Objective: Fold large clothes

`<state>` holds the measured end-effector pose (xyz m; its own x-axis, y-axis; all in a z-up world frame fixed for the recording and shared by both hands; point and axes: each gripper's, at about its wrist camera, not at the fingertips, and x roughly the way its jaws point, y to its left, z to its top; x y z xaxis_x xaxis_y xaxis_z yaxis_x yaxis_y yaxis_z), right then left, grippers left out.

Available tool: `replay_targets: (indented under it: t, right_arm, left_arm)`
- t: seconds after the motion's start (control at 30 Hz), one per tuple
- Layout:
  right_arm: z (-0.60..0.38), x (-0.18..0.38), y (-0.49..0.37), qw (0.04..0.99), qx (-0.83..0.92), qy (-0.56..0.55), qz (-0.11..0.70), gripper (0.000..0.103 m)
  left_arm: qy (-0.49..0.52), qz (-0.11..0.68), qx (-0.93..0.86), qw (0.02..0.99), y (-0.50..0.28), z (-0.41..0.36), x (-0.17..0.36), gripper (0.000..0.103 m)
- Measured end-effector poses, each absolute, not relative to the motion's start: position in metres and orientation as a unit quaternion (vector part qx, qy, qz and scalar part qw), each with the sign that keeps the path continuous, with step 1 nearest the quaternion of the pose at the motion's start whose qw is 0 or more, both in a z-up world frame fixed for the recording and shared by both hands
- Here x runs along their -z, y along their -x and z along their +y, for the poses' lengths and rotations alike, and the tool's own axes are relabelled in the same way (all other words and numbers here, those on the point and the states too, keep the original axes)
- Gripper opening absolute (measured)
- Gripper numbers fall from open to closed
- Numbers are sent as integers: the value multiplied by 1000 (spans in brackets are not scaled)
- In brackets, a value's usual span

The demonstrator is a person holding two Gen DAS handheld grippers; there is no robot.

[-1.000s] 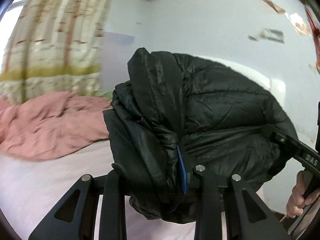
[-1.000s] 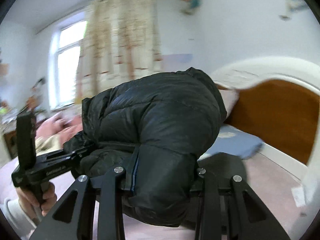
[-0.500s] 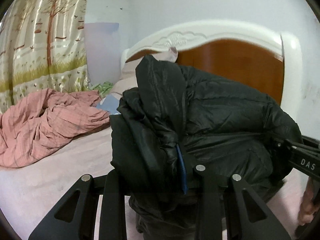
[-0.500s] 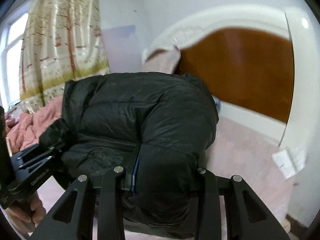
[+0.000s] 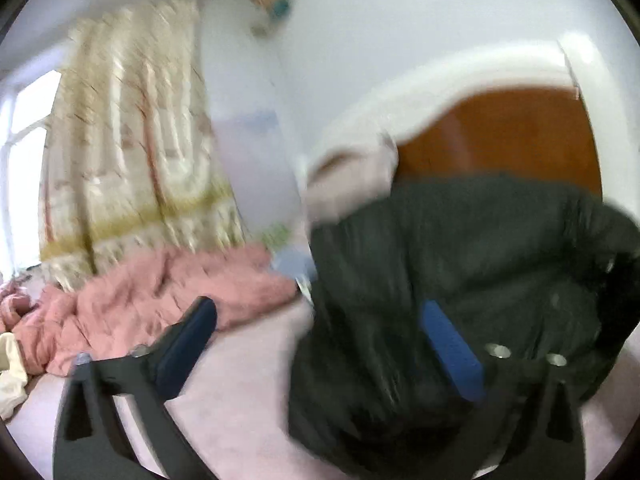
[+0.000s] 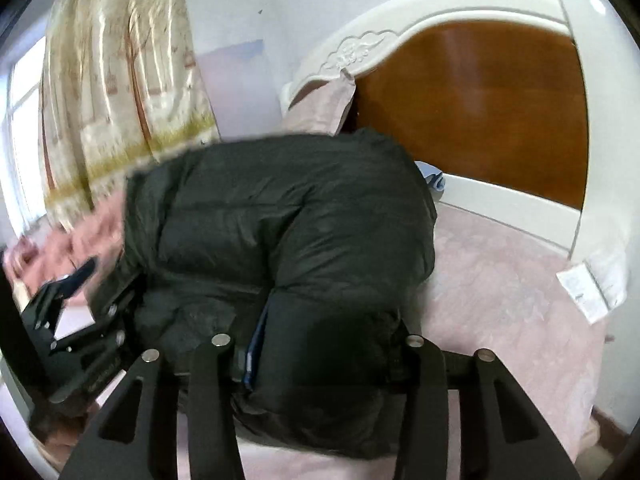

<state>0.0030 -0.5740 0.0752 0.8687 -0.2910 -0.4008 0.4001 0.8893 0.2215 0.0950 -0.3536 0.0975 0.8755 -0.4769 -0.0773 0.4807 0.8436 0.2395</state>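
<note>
The black puffer jacket (image 6: 288, 240) lies bunched in a thick folded bundle on the pink-sheeted bed (image 6: 500, 280), toward its head end, just in front of the white-and-brown headboard (image 6: 472, 92). The right gripper (image 6: 320, 344) has the bundle's near edge between its fingers, which are opening. The left gripper (image 5: 320, 332) is opening, fingers spread wide and released; one blue pad (image 5: 452, 352) lies against the jacket, the other is clear of it. A crumpled pink blanket (image 5: 160, 292) lies farther along the bed, toward the curtain (image 5: 132, 152).
</note>
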Motion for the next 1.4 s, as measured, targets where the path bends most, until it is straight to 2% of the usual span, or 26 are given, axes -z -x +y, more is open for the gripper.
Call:
replay_targets:
  t: [0.03,0.1,0.2,0.3,0.4,0.47,0.7,0.8,0.9,1.17,1.4]
  right_arm:
    - [-569,-79,-1,955,188,-137,184,58]
    - [-554,-87,5,954,225,-96,171,83]
    - [-537,-91,12,955,251,-60,145,102]
    - [-527,-92,18,953,266,-67,129,102]
    - [-511,-88,42,963,237,-102,82,102]
    - [-489,-76,55,963,249,-84,51,102]
    - [-429,-45,68,970,234,-12,64,103]
    - [-426,-22,51,970,204,-59,119,103]
    - [-410,-9,38,963,227,-15,145,103]
    - [-408,-13,39,958,249,-12,138,103]
    - [-411,-21,53,953,284,-16,105,103]
  left_arm:
    - [-121,6,254,960,-93,-347,-102,103]
    - [-121,12,261,958,-88,-338,-107,103]
    - [-127,7,266,955,-77,-326,-107,103]
    - [-113,13,277,954,-66,-308,-103,103]
    - [-98,17,280,955,-57,-286,-96,103]
    - [-93,19,279,955,-48,-275,-87,103]
    - [-59,58,257,963,-53,-239,-42,103]
    - [-42,86,256,962,-62,-233,-30,103]
    - [-39,75,258,962,-57,-231,-29,103]
    - [-57,42,260,963,-41,-235,-31,103]
    - [-34,54,262,963,-46,-229,-34,103]
